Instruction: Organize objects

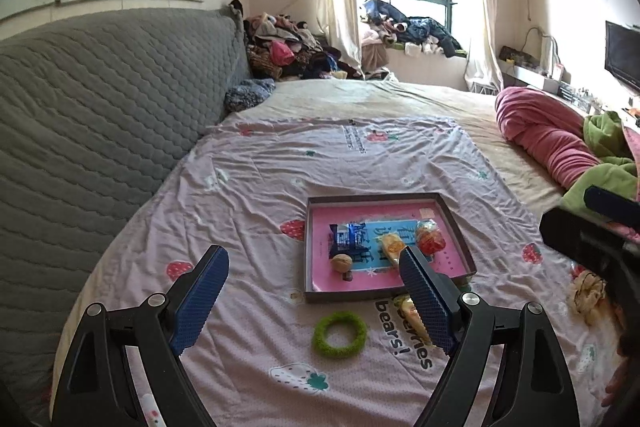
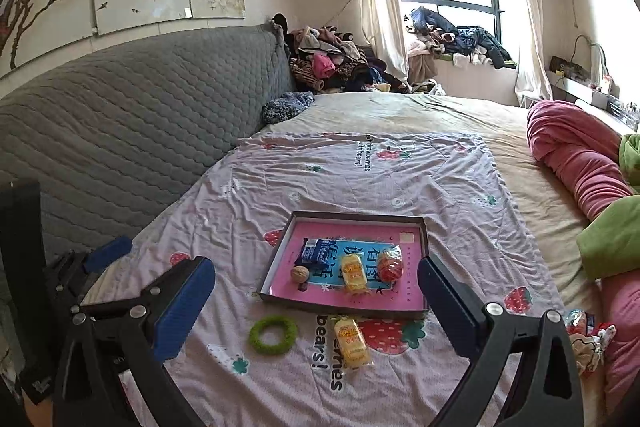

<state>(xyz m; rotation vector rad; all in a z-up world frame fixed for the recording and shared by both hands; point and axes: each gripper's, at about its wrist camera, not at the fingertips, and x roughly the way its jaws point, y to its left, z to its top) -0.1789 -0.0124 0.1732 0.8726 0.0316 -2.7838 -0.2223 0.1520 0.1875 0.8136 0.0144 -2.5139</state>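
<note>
A shallow pink-bottomed tray (image 1: 456, 227) (image 2: 420, 227) lies on the strawberry-print sheet. In it are a blue snack packet (image 1: 346, 235) (image 2: 314, 250), a yellow wrapped cake (image 2: 354, 273) (image 1: 392, 247), an orange-red sweet bag (image 2: 390, 265) (image 1: 430, 237) and a walnut (image 1: 342, 262) (image 2: 300, 273). Nearer lie a green ring (image 1: 340, 334) (image 2: 273, 332) and a second yellow cake (image 2: 352, 343). My left gripper (image 1: 320, 303) hovers open above the ring, empty. My right gripper (image 2: 320, 311) is open too, holding nothing, above the tray's near edge.
A grey quilted headboard (image 1: 100, 99) runs along the left. Pink and green bedding (image 1: 560, 147) is heaped on the right. Small wrapped items (image 2: 588, 331) lie at the right edge of the sheet. Clothes (image 1: 288, 47) are piled by the window.
</note>
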